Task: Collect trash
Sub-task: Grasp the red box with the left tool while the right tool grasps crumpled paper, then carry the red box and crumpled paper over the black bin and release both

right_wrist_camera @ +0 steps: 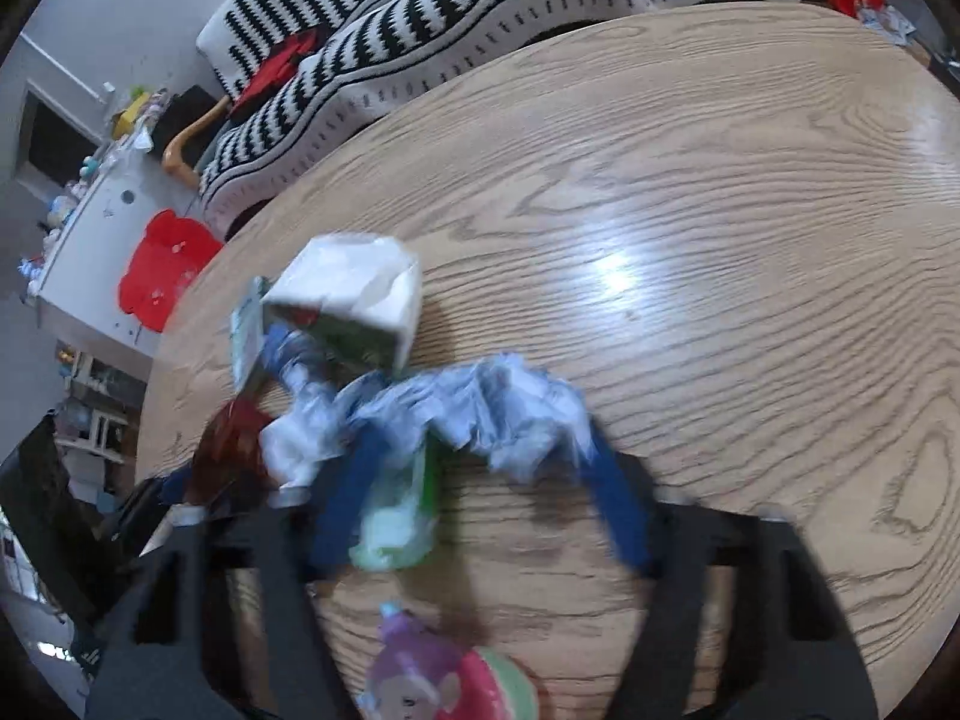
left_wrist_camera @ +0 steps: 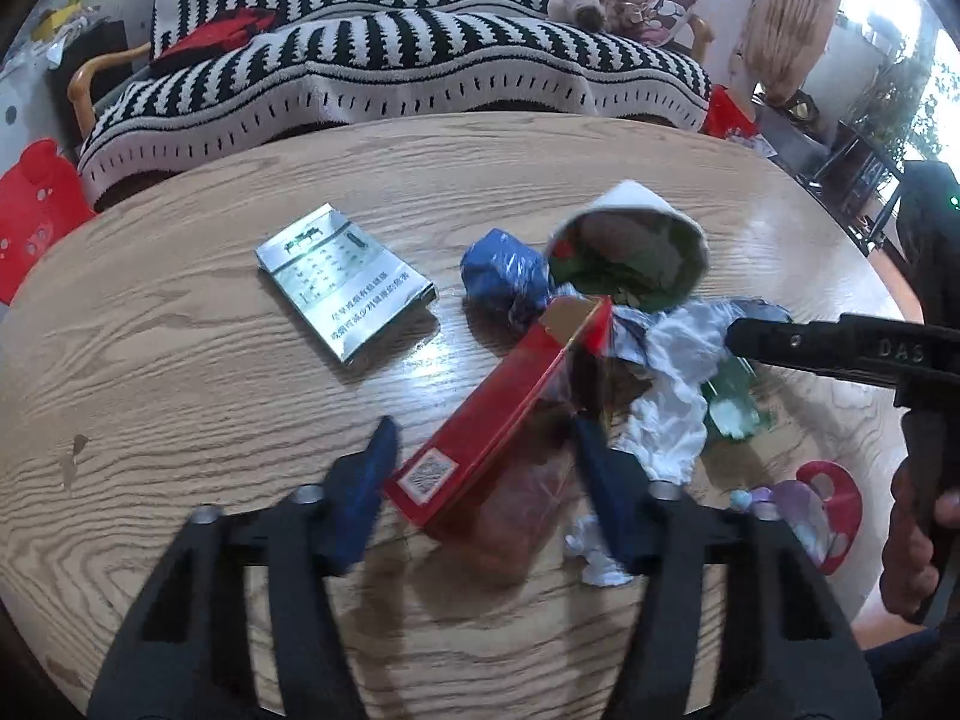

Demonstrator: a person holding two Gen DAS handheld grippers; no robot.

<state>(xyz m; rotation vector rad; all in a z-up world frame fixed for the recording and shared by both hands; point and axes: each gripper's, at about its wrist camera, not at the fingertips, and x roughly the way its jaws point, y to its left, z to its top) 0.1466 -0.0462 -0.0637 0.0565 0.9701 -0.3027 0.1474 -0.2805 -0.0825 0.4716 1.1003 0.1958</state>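
Trash is heaped mid-table (left_wrist_camera: 180, 360), likely for one sweep. Left gripper (left_wrist_camera: 480, 456) straddles the red box (left_wrist_camera: 480, 426), pads apparently not gripping yet. Right gripper (right_wrist_camera: 480, 468) brackets crumpled tissue (right_wrist_camera: 498, 408); blurred, grip unclear.

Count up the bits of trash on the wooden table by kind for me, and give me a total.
Flat packs: 2, the silver pack and the red pack.
Paper cups: 1, a tipped paper cup.
Crumpled blue wrappers: 1, the blue wrapper.
White tissue wads: 1, the white tissue.
Green packets: 1, the green packet.
Cartoon wrappers: 1, the pink cartoon wrapper.
Total: 7
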